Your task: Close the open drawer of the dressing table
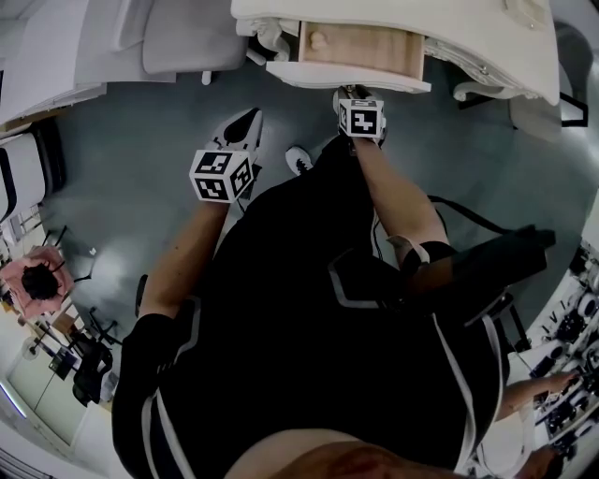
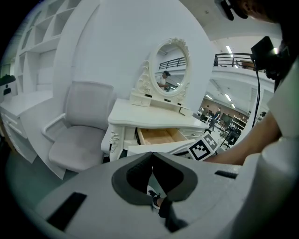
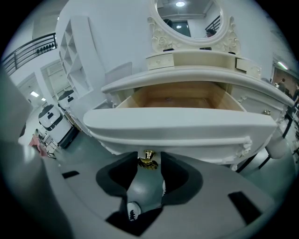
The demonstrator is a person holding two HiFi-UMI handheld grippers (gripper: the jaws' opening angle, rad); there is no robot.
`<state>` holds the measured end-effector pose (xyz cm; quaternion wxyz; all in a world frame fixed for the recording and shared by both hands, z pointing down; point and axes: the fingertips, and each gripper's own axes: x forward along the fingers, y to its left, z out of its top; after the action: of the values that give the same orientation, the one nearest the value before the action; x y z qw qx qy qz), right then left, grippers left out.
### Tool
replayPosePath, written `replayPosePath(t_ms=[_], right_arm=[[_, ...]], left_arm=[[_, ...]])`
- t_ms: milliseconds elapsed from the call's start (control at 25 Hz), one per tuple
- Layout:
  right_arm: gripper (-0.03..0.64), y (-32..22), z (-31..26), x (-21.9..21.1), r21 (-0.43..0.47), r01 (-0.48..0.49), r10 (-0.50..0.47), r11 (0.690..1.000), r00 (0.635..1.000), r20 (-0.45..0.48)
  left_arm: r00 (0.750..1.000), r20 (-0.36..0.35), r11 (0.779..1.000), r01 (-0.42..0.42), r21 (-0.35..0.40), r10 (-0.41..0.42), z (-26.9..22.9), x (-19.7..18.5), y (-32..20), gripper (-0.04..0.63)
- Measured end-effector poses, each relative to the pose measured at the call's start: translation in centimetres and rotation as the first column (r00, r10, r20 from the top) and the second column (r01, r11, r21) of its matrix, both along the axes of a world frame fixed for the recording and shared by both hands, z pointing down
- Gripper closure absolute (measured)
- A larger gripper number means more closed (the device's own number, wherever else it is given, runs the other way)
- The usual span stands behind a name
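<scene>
The white dressing table (image 1: pixel 468 23) has its middle drawer (image 1: pixel 360 45) pulled out, showing a bare wooden inside (image 3: pixel 180 100). A small gold knob (image 3: pixel 148 158) hangs under the drawer's white curved front (image 3: pixel 182 123). My right gripper (image 3: pixel 149 161) reaches up to that front, and its two dark jaws close round the knob. In the head view the right gripper (image 1: pixel 351 95) touches the drawer's front edge. My left gripper (image 1: pixel 245 123) hangs back to the left over the floor. The left gripper (image 2: pixel 152 155) is shut, tips together, with nothing between them.
A white chair (image 2: pixel 79 135) stands left of the table, beside white shelving (image 2: pixel 32 60). An oval mirror (image 2: pixel 172 58) tops the table. Grey floor (image 1: pixel 140 140) spreads below the drawer. The person's white shoe (image 1: pixel 298 159) stands on it. Cables and gear lie at the right (image 1: pixel 571 327).
</scene>
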<state>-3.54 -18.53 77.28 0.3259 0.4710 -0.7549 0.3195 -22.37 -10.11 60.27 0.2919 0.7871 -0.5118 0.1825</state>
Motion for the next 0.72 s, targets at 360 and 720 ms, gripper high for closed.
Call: replayPosePath(t_ms=[360, 720], right_arm=[[0.454, -3.8, -0.1, 0.0, -0.008, 0.034, -0.034, 0.999, 0.999, 0.005], [0.453, -7.5, -0.4, -0.4, -0.01, 0.05, -0.05, 0.999, 0.999, 0.004]], left_arm=[[0.997, -0.021, 0.997, 0.074, 0.037, -0.074, -2.5, -0.4, -3.6, 0.591], [0.994, -0.027, 0.99, 0.109, 0.085, -0.107, -5.1, -0.8, -7.2, 0.591]])
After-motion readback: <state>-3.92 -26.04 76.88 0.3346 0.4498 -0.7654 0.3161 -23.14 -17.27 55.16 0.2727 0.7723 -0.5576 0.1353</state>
